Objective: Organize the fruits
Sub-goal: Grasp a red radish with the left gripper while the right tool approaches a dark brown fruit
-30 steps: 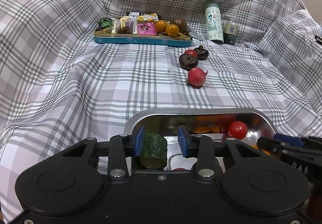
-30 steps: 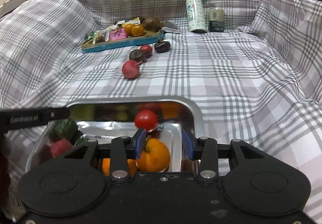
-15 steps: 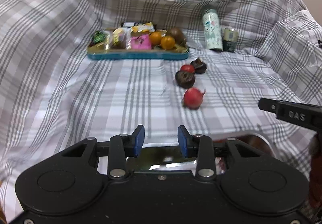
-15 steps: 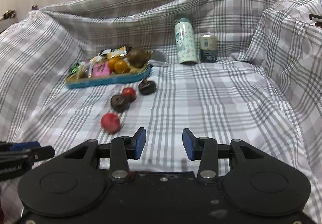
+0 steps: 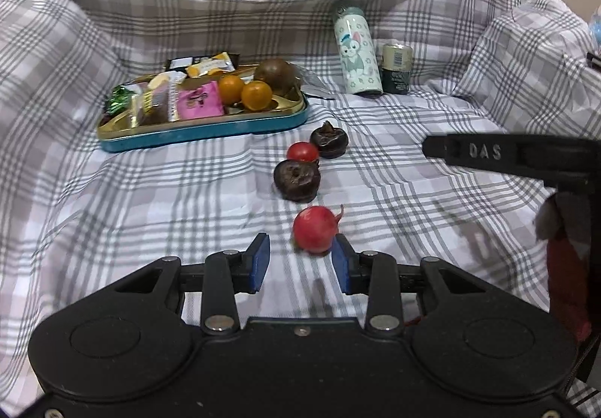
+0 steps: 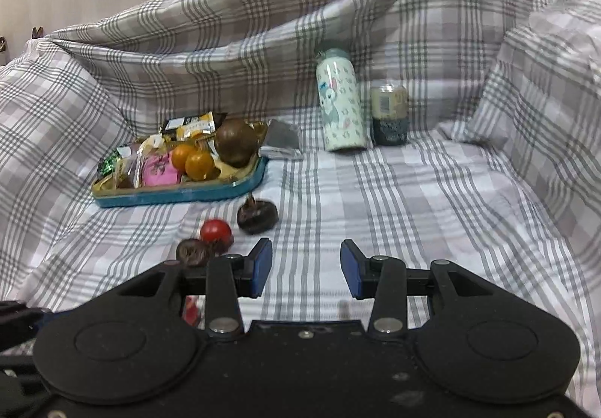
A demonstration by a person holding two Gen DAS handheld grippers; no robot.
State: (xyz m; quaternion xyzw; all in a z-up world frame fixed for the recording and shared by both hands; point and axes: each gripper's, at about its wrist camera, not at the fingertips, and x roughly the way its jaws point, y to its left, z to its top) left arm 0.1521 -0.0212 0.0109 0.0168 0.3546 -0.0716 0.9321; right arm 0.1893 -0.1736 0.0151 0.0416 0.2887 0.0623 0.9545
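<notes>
Nearest in the left wrist view, the left hand-held gripper (image 5: 299, 264) is seen with its blue-padded fingers spread wide and nothing held; a round red radish (image 5: 314, 229) with a thin tail lies on the cloth just beyond the gap, close against the right finger. The right hand-held gripper (image 6: 305, 267) is likewise spread wide and empty over bare cloth. Everything rests on a soft grey-and-white plaid sheet (image 5: 150, 215), rumpled and banked up at the far side and the edges.

Farther on, a dark wrinkled fruit (image 5: 296, 180) is found, then a smooth red cherry tomato (image 5: 302, 152) touching it, then a second dark wrinkled fruit (image 5: 329, 142) with a pointed stub. In the right wrist view the nearest dark fruit is partly cut off by the gripper body.

Beyond, on the left, a shallow teal tin tray (image 5: 210, 132) with a gold inner face is laid out; in it are wrapped snacks, a pink packet, two glossy orange fruits (image 5: 245, 92) and a brown round fruit (image 5: 275, 75). Farthest, a white printed bottle (image 5: 357, 55) and a small dark can (image 5: 395, 69) stand upright side by side; the can's label cannot be read.
</notes>
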